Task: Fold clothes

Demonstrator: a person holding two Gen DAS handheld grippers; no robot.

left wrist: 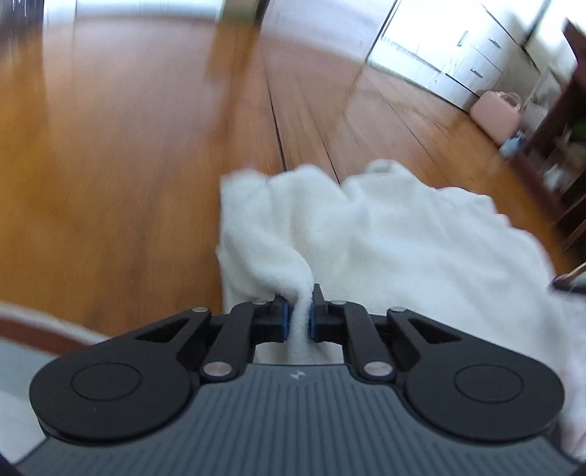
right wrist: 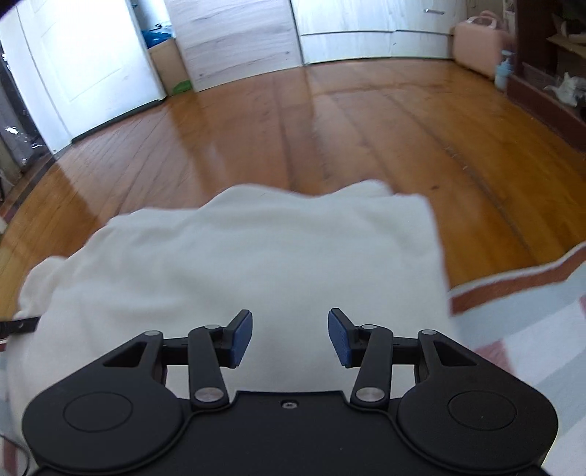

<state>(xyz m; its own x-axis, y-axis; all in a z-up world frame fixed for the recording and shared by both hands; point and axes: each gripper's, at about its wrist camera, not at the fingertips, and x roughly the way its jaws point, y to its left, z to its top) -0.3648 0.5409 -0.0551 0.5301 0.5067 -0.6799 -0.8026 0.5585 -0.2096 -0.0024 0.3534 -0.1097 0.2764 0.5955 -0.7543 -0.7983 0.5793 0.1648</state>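
A white fleecy garment point(left wrist: 384, 234) lies spread over the wooden floor point(left wrist: 110, 153) and a rug edge. My left gripper point(left wrist: 300, 318) is shut on a pinched ridge of this garment, which rises between the blue pads. In the right wrist view the same white garment point(right wrist: 238, 263) lies flat below and ahead. My right gripper point(right wrist: 290, 337) is open and empty, hovering over the near part of the cloth. Part of the left gripper shows at the far left edge point(right wrist: 18, 326).
A striped rug with a red-brown border point(right wrist: 512, 285) lies at the right. White cabinets point(right wrist: 366, 29), a white door point(right wrist: 84, 66), a pink case point(right wrist: 479, 40) and a dark shelf unit point(right wrist: 549, 73) line the far walls. The left wrist view is motion-blurred.
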